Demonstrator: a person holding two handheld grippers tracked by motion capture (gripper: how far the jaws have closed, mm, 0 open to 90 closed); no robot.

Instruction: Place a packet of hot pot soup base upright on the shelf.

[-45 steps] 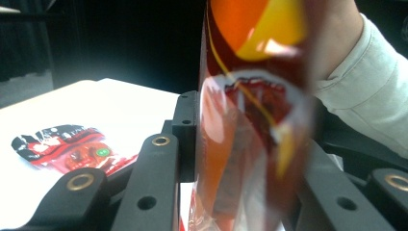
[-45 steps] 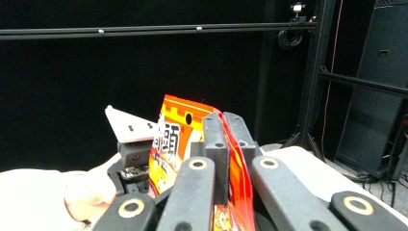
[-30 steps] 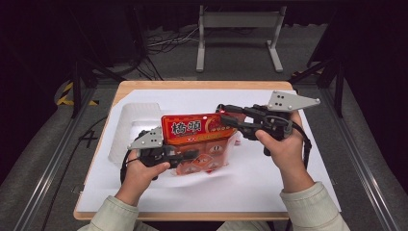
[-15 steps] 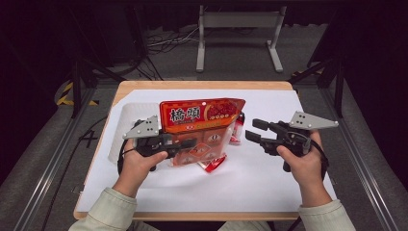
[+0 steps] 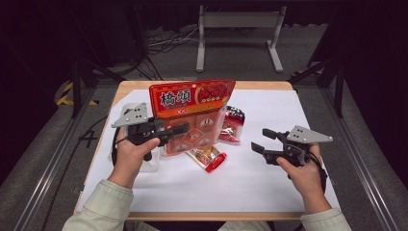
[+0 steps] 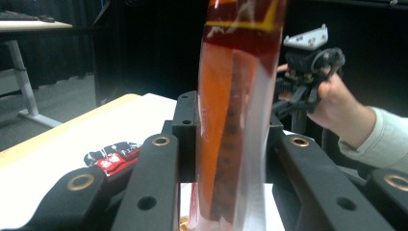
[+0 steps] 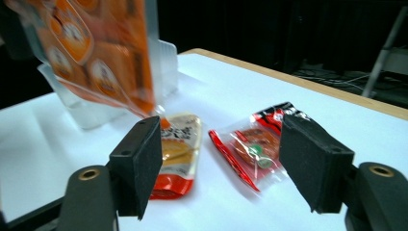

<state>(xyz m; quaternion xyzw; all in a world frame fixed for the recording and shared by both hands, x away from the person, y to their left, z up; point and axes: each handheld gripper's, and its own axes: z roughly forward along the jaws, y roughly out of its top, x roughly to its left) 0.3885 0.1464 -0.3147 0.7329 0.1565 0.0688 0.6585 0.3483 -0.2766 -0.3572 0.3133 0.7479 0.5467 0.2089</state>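
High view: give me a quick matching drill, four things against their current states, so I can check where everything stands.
Things:
1. large orange printed bag
2. small yellow-and-red sachet
3. small red-and-black packet
4. right gripper

States:
A. open, holding nothing
B. lying flat on the white sheet, nearest the person
C. held upright in the left gripper
D. lying on the sheet, partly behind the bag

Pairs: 1-C, 2-B, 3-D, 4-A

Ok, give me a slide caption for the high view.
Left gripper holds an orange snack bag upright above two small packets; right gripper waits open.
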